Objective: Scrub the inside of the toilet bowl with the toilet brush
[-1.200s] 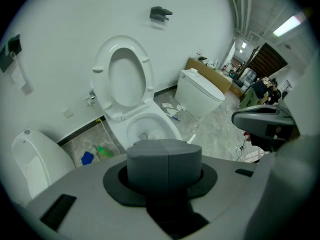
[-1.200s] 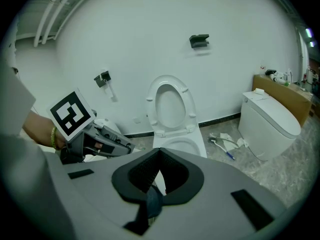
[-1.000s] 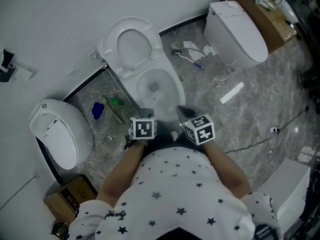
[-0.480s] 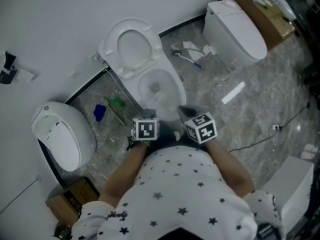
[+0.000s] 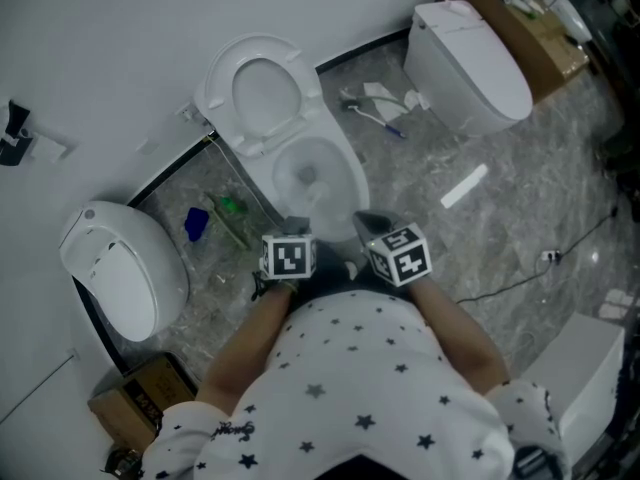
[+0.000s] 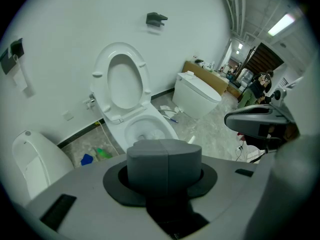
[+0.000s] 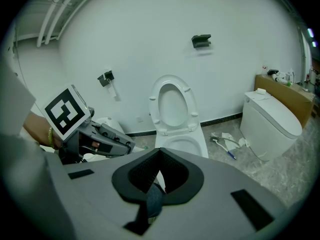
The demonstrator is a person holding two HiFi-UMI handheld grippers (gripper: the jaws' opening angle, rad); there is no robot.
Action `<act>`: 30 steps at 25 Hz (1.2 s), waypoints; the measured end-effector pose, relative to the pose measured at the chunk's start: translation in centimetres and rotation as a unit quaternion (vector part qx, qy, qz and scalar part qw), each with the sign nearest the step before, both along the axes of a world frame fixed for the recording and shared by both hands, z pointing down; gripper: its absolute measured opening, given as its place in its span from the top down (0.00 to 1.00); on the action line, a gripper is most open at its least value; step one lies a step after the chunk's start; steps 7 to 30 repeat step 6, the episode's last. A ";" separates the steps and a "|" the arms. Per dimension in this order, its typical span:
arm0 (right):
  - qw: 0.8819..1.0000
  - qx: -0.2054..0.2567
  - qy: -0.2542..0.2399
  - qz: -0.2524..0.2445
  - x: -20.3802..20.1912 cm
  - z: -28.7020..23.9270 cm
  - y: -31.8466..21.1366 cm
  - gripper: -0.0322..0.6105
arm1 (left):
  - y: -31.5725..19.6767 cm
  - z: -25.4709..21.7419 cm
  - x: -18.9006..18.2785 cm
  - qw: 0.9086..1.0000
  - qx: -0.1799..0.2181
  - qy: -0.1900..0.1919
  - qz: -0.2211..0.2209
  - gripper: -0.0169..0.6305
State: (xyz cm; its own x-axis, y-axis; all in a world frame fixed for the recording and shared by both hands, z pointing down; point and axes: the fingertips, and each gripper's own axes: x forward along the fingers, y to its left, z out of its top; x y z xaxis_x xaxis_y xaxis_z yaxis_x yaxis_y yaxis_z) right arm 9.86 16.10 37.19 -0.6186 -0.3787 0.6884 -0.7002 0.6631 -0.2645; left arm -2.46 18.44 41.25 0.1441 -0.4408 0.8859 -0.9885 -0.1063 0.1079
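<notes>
The white toilet [image 5: 318, 158] stands with its seat and lid [image 5: 262, 93] raised against the wall. In the bowl [image 6: 145, 130] lies the dark head of the toilet brush [image 5: 309, 176], and its white handle runs back toward me. My right gripper [image 5: 368, 226] hovers at the bowl's near rim. In the right gripper view its jaws [image 7: 159, 166] are closed round the thin white handle [image 7: 160, 180]. My left gripper [image 5: 293, 230] is beside it on the left, and its grey pads [image 6: 164, 156] are pressed together with nothing between them.
A second toilet [image 5: 468, 66] with its lid down stands at the right, and a third [image 5: 122, 268] at the left. Between the toilets lie a green bottle [image 5: 232, 206], a blue object [image 5: 196, 221], a spare brush [image 5: 375, 115] and a white strip [image 5: 465, 185]. A cable [image 5: 520, 278] crosses the floor on the right.
Only the head view shifts slightly. Both grippers and the brush stay about where they were.
</notes>
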 end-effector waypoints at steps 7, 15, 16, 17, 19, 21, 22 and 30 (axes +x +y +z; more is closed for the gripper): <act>1.000 0.001 0.003 -0.001 0.0 0.0 -0.3 0.95 | 0.3 0.4 0.4 1.000 -0.015 0.009 0.001 0.73; 1.000 0.001 0.003 -0.001 0.0 0.0 -0.3 0.95 | 0.3 0.4 0.4 1.000 -0.015 0.009 0.001 0.73; 1.000 0.001 0.003 -0.001 0.0 0.0 -0.3 0.95 | 0.3 0.4 0.4 1.000 -0.015 0.009 0.001 0.73; 1.000 0.001 0.003 -0.001 0.0 0.0 -0.3 0.95 | 0.3 0.4 0.4 1.000 -0.015 0.009 0.001 0.73; 1.000 0.001 0.003 -0.001 0.0 0.0 -0.3 0.95 | 0.3 0.4 0.4 1.000 -0.015 0.009 0.001 0.73; 1.000 0.001 0.003 -0.001 0.0 0.0 -0.3 0.95 | 0.3 0.4 0.4 1.000 -0.015 0.009 0.001 0.73; 1.000 0.001 0.003 -0.001 0.0 0.0 -0.3 0.95 | 0.3 0.4 0.4 1.000 -0.015 0.009 0.001 0.73; 1.000 0.001 0.003 -0.001 0.0 0.0 -0.3 0.95 | 0.3 0.4 0.4 1.000 -0.015 0.009 0.001 0.73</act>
